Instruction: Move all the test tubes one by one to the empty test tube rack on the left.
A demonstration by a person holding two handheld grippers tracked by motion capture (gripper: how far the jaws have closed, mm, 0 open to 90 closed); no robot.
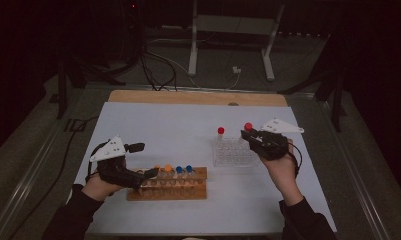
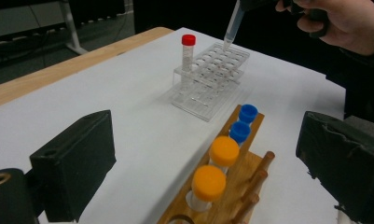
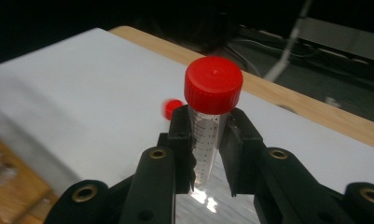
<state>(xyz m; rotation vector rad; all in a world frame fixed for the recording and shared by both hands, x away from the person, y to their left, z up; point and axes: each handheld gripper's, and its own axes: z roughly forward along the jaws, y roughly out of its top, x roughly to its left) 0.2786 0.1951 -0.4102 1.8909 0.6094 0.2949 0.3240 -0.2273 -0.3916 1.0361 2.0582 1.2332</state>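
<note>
Room's dim, you've got dark surrounds in high view; white table sheet (image 1: 188, 125) is the only bright area, lit from above. Right gripper view: red-capped tube (image 3: 211, 102) sharp, far bkgd and left edge blurred, glare patch below tube. Left gripper view clearer, soft shadows.

In the right gripper view the held tube's (image 3: 207, 140) lower end is hidden between the pads; the far red cap (image 3: 172, 108) is blurred; the wooden rack (image 3: 10, 186) is blurred and cut off at left.

Dim room, grey floor (image 1: 33, 130)
</note>
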